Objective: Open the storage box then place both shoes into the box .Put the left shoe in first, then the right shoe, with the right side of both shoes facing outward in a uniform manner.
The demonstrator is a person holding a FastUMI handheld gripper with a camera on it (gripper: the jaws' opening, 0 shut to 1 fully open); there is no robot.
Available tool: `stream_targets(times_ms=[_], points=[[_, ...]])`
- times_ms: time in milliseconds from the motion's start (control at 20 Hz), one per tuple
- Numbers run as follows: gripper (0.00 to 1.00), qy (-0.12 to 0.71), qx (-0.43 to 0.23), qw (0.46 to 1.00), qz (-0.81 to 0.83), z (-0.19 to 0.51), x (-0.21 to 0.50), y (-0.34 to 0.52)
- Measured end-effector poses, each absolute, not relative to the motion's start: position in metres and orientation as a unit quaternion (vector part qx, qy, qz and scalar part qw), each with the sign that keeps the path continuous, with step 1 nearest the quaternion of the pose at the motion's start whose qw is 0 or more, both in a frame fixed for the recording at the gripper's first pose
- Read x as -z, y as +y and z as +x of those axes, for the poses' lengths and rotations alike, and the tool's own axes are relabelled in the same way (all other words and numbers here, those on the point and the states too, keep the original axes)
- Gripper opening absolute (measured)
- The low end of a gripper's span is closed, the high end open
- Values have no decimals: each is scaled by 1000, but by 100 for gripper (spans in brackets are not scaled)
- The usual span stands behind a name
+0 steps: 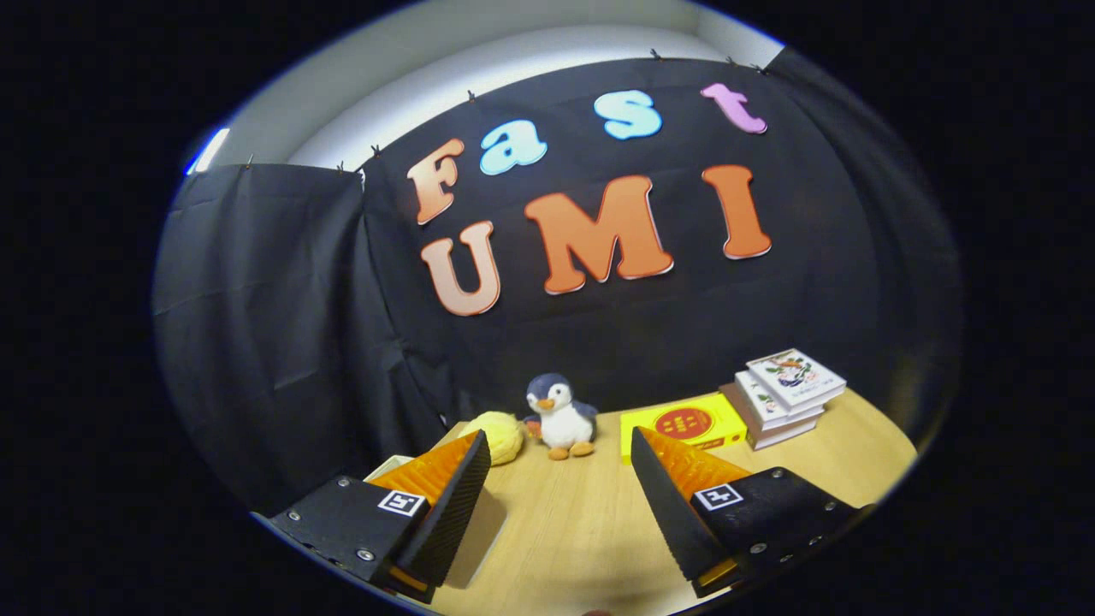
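Observation:
My gripper (558,438) is open and held above a wooden table (582,530), with nothing between its fingers. Bare tabletop lies in the wide gap between them. A pale corner (387,465) of some object peeks out behind the left finger, and a pale flat panel (481,532) lies just beside and below that finger. I cannot tell what either one is. The rest of that object is hidden by the finger.
Beyond the fingers, along the back of the table, stand a penguin plush (560,417), a yellow plush (500,435) to its left, a flat yellow box (684,422) to its right, and a stack of books (787,395) further right. The black cloth wall rises right behind them.

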State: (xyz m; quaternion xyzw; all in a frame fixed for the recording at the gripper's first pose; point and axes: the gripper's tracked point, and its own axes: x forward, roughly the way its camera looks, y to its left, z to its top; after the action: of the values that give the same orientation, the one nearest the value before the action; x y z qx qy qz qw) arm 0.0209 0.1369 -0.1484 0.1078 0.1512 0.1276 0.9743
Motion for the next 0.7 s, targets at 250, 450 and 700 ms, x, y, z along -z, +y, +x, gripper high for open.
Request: stream_targets(times_ms=[250, 450, 700], points=[[98, 93, -84, 988, 90, 30, 125, 62], [98, 74, -51, 993, 77, 28, 115, 14], [98, 65, -37, 994, 82, 22, 103, -15]])
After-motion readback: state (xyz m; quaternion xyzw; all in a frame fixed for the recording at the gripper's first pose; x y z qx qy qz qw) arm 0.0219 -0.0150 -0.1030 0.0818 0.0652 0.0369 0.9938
